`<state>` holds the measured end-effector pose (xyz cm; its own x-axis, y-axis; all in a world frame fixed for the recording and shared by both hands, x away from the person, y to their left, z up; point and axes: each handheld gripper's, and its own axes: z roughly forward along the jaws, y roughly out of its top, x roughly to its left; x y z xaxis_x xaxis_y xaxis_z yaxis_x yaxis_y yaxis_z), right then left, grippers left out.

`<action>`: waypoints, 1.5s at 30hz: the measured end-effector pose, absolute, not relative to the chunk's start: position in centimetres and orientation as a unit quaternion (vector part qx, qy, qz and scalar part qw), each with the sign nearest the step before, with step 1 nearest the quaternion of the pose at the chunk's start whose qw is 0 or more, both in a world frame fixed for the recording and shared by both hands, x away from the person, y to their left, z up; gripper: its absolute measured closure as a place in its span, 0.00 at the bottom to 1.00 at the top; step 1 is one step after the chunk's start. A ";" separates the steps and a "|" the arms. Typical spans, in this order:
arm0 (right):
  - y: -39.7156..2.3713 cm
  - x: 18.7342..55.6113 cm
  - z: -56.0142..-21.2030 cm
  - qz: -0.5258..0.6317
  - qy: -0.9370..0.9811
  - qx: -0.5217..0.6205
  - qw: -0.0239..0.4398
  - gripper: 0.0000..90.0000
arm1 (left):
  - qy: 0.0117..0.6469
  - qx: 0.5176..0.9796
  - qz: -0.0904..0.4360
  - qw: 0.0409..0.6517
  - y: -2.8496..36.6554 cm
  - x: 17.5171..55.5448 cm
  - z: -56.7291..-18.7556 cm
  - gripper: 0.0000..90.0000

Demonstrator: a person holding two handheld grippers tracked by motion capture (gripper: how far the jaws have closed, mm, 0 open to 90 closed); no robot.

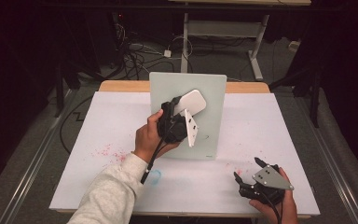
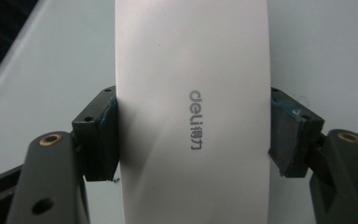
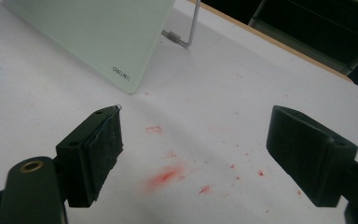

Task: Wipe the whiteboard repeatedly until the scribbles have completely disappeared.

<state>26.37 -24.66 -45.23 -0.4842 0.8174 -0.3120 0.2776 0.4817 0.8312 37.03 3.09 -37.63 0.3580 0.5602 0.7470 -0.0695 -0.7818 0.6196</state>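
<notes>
Left tongs (image 1: 182, 108) clenched on eraser (image 2: 191, 112) against tilted board (image 1: 212, 100) | right tongs (image 3: 193, 154) released, near board's corner | risk: hard press topples board.

– What's the person wearing?
– A light grey knitted sleeve (image 1: 108, 193) on the left arm.
– And the grippers?
– The left gripper (image 1: 179, 122) is black with a white plate and trailing black cable. The right gripper (image 1: 248, 173) is black under a grey three-cornered plate with screws; brass-ringed holes and blue-grey pads (image 2: 286, 140) mark the jaws.
</notes>
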 end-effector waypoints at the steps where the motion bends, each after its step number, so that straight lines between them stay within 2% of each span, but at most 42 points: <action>1: -24.6 26.3 -45.2 0.368 0.779 0.352 0.367 0.21 | 0.155 0.774 0.542 0.288 2.8 36.7 -38.5 0.32; 7: -24.7 26.3 -45.2 0.370 0.779 0.353 0.364 0.21 | 0.114 0.786 0.548 0.262 1.7 35.2 -42.3 0.32; 10: -24.6 26.3 -45.2 0.370 0.779 0.353 0.363 0.21 | 0.109 0.788 0.548 0.259 1.6 35.1 -42.5 0.32; 14: -24.6 26.3 -45.2 0.369 0.779 0.353 0.365 0.21 | 0.109 0.787 0.547 0.263 2.0 35.6 -41.4 0.32; 21: -24.5 26.4 -45.3 0.367 0.781 0.353 0.362 0.21 | 0.145 0.775 0.545 0.285 2.4 37.4 -36.8 0.32; 25: -24.6 26.4 -45.3 0.369 0.779 0.355 0.363 0.21 | 0.143 0.774 0.549 0.280 1.9 37.3 -36.7 0.32; 31: -24.6 26.3 -45.3 0.368 0.780 0.352 0.363 0.21 | 0.130 0.780 0.550 0.268 1.9 36.5 -38.8 0.32; 37: -24.6 26.3 -45.2 0.371 0.778 0.353 0.364 0.21 | 0.090 0.793 0.551 0.244 2.8 34.6 -43.7 0.32; 45: -24.4 26.3 -45.3 0.367 0.781 0.350 0.364 0.21 | 0.070 0.807 0.545 0.219 3.8 33.4 -46.9 0.32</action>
<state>26.30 -24.42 -45.30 -0.4898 0.8143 -0.3114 0.2810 0.4855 0.8278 33.40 3.77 -46.86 0.3969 0.3515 0.8479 -0.1260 -0.8942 0.4297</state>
